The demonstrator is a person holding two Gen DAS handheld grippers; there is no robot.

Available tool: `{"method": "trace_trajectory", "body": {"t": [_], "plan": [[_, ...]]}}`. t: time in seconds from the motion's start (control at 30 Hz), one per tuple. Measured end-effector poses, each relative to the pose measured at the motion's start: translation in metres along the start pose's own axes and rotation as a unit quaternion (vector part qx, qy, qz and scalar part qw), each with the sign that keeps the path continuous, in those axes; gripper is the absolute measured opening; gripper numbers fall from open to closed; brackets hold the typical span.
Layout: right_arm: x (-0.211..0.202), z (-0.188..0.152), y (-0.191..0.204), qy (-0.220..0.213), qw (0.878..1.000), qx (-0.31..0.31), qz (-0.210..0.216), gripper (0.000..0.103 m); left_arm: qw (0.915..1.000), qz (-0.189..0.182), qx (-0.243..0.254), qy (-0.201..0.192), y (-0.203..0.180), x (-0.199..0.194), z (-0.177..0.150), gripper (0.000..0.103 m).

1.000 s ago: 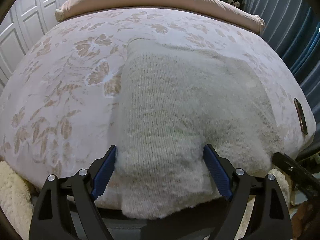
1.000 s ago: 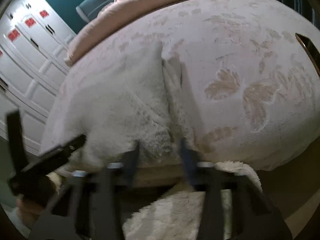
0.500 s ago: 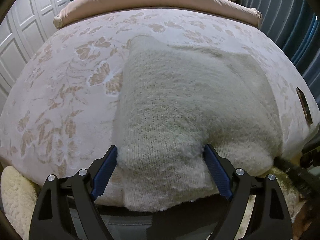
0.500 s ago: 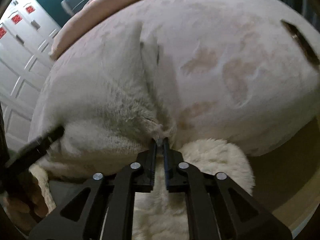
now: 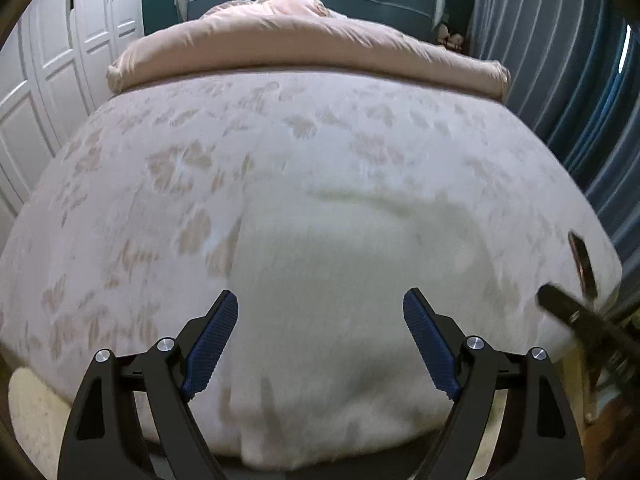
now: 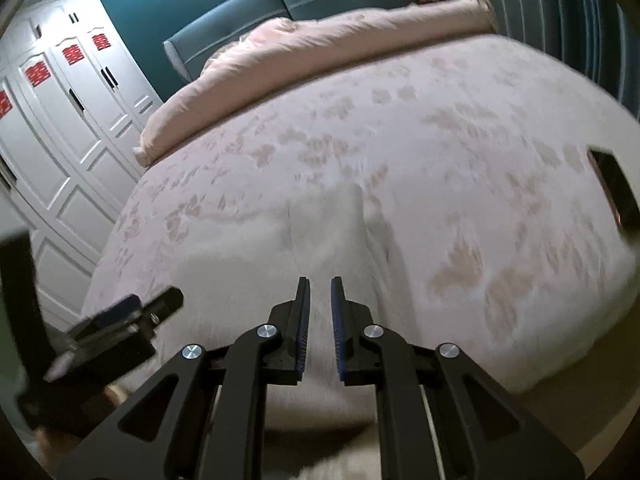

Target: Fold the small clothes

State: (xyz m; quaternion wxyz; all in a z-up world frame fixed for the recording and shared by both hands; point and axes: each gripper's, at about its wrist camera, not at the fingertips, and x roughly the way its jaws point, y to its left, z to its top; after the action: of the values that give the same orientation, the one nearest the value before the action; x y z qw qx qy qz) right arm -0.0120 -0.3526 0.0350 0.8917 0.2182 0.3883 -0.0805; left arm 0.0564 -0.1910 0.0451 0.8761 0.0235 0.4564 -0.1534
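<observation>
Both grippers have drawn back from the white knit sweater [image 5: 340, 280], which lies flat on the bed [image 5: 120, 208] near its foot edge. Left gripper [image 5: 320, 344] gapes wide and empty; right gripper [image 6: 319, 320] is nearly closed, a slim gap, holding nothing, probably to reposition.

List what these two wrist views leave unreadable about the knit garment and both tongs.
- White knit garment: motion-blurred in both views; folds unreadable.
- Its near hem: left wrist view, dropping over the bed edge.
- Right tongs: narrow gap; whether they pinch fabric is unclear.
- Left tongs: open; contact with the knit unclear.
</observation>
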Motion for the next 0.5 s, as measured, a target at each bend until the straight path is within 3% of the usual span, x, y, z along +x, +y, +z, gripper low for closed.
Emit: {"method": "trace_trajectory", "body": {"t": [0.1, 0.17, 0.2, 0.3, 0.4, 0.47, 0.5], "plan": [[0.031, -0.007, -0.006, 0.032, 0.999, 0.001, -0.027, 0.011, 0.9993, 0.02, 0.004, 0.031, -0.002, 0.034, 0.006, 0.083], [0.073, -0.026, -0.018, 0.098, 0.994, 0.005, -0.048, 0.007, 0.9969, 0.04, 0.009, 0.068, 0.0, 0.061, -0.002, 0.083], [0.08, -0.034, -0.021, 0.097, 0.994, 0.007, -0.043, 0.006, 0.9953, 0.066, 0.025, 0.067, -0.002, 0.072, -0.008, 0.09], [0.079, -0.038, -0.013, 0.077, 0.995, -0.025, -0.058, 0.006, 0.9949, 0.084, 0.039, 0.04, -0.002, 0.079, -0.021, 0.097], [0.072, -0.031, -0.009, 0.077, 0.995, -0.026, -0.06, 0.008, 0.9966, 0.062, 0.002, 0.055, 0.011, 0.08, -0.019, 0.098], [0.055, -0.027, -0.013, 0.061, 0.997, -0.002, -0.04, 0.019, 0.9963, 0.034, -0.031, 0.072, 0.024, 0.073, -0.014, 0.098], [0.044, -0.025, -0.017, 0.048, 0.998, 0.014, -0.029, 0.046, 0.9958, 0.028, -0.041, 0.077, 0.029, 0.069, -0.013, 0.098]]}}
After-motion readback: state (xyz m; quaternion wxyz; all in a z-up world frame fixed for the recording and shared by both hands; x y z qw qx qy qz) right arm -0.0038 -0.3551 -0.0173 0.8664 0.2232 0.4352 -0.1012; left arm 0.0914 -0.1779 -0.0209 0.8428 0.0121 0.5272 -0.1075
